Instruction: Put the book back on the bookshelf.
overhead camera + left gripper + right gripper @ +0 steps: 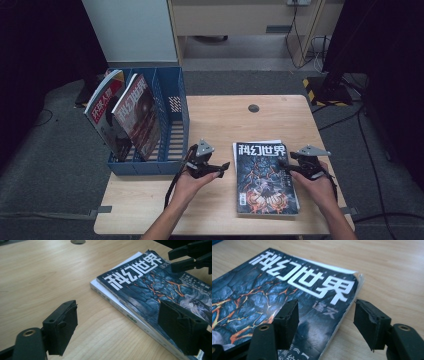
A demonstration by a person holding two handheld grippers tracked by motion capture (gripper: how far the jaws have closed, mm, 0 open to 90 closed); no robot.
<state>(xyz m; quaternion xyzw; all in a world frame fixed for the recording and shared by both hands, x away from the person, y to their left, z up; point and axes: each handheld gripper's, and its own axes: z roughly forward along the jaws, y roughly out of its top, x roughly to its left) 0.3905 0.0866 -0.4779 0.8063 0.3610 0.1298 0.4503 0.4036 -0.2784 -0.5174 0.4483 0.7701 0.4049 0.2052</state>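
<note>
A dark-covered magazine (266, 178) lay flat on top of a paler one (120, 307) near the front right of the wooden table (220, 125), its right edge close to the table's right edge and its lower edge near the front. Bare wood stretched between the stack and a blue file rack (172, 125) at the left rear, where two magazines (125, 115) leaned. The left gripper (216, 169) hovered over that bare strip just left of the stack, its jaws spread wide and holding nothing. The right gripper (292, 165) sat at the top magazine's right edge, jaws parted on either side of that edge, one over the cover and one over the table, not pressing it.
</note>
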